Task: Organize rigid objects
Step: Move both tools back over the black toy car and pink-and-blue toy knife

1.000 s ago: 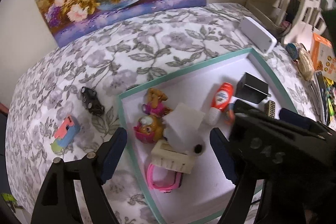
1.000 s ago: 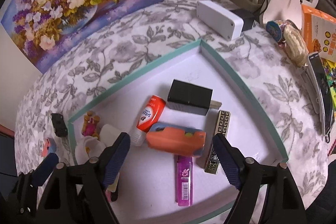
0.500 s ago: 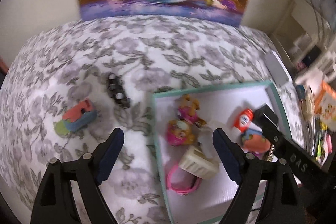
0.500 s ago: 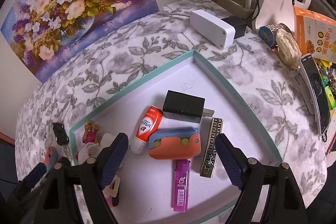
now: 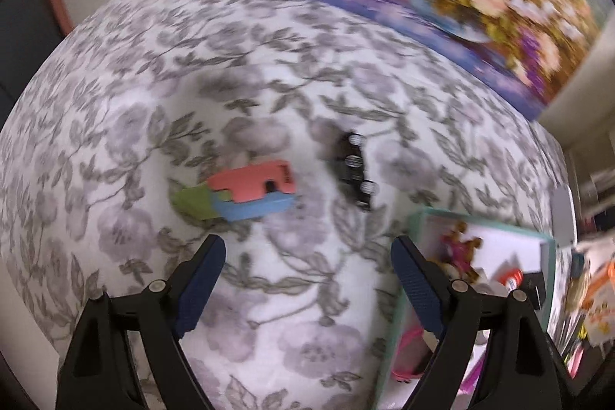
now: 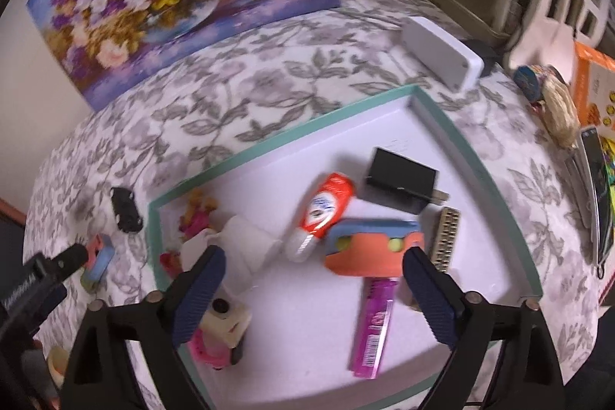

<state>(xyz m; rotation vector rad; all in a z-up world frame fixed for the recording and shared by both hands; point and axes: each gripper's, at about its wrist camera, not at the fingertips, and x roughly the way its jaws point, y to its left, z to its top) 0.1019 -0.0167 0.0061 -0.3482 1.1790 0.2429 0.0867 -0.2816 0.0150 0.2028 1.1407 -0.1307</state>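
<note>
Two toys, a foam block (image 5: 246, 193) and black car (image 5: 353, 171), lie outside my tray (image 6: 269, 150); both my grippers (image 5: 307, 289) (image 6: 311, 291) gape empty.

Table covering: grey floral-print cloth (image 5: 269, 294), matt and soft-looking. Shallow white tray with teal rim (image 6: 476, 171): smooth, matt surface, apparently card or plastic. Red-and-white squeeze tube (image 6: 324, 208) and magenta lighter (image 6: 374, 325): glossy plastic; the coral, blue and green puzzle block (image 5: 246, 195) looks matt, foam-like.

L tool (image 5: 307, 279) wide open, R tool (image 6: 309, 289) just opened wider, both empty
</note>
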